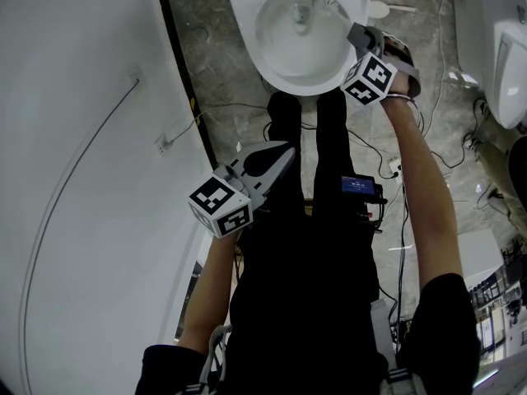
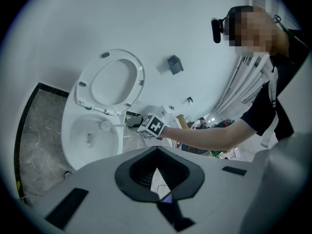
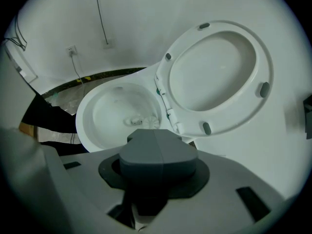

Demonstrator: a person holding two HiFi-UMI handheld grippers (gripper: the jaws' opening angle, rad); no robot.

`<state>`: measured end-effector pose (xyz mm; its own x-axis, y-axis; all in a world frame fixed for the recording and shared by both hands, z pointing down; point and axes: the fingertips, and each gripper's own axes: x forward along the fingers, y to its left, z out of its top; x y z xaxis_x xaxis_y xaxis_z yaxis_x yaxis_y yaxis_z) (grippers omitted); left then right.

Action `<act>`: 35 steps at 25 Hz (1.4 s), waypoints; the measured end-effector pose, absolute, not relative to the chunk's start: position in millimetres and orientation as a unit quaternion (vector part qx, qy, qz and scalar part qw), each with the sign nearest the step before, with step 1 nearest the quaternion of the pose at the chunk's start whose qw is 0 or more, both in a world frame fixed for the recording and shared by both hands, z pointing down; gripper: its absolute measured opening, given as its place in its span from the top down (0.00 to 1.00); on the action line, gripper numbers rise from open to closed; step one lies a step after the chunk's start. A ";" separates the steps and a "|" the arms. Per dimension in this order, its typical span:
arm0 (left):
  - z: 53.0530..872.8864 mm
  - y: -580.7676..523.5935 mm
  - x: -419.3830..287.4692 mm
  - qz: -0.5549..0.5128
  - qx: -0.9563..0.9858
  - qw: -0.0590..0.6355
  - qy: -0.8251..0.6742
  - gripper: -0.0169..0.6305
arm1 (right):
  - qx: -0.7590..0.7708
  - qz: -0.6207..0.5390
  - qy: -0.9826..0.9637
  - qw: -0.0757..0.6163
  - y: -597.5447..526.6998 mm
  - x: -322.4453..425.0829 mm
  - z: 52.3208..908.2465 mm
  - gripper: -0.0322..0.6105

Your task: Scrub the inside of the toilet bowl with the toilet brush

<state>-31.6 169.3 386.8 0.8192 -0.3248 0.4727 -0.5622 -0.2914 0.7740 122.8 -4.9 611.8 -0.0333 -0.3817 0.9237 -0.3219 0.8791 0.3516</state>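
A white wall [image 1: 82,179] fills the left side of the head view, with a thin wire [image 1: 74,163] running down it. The left gripper [image 1: 278,156] hangs in front of the person's dark legs [image 1: 333,138], at 6 o'clock from the bowl [image 1: 272,68] and well apart from it. Its jaws are only a little way apart, with nothing between them. Through the small gap you can see a bit of floor.

The bowl sits at 12 o'clock in the head view, on a grey stone floor [image 1: 230,81]. Its seat [image 3: 219,77] is tipped up against the wall behind it.

The brush [image 3: 146,122] has its white head down inside the bowl, near the bottom, just beside the drain. Its handle runs up toward 4 o'clock, over the bowl's rim.

The right gripper [image 1: 358,35] is at that rim. Its jaws are pressed together on the brush handle.

Farther right, cables [image 1: 449,151] lie on the floor. Another white fixture [image 1: 506,56] stands at 2 o'clock.
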 end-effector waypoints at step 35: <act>412.2 176.2 -35.9 0.106 0.775 0.554 -0.284 0.96 | 0.236 0.036 -0.772 0.590 -6.9 37.4 641.0 0.70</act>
<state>-35.9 176.2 412.2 0.8155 -0.3233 0.4800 -0.5590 -0.2253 0.7979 37.4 -6.9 641.0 -0.1937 -0.3212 0.9270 -0.4069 0.8861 0.2220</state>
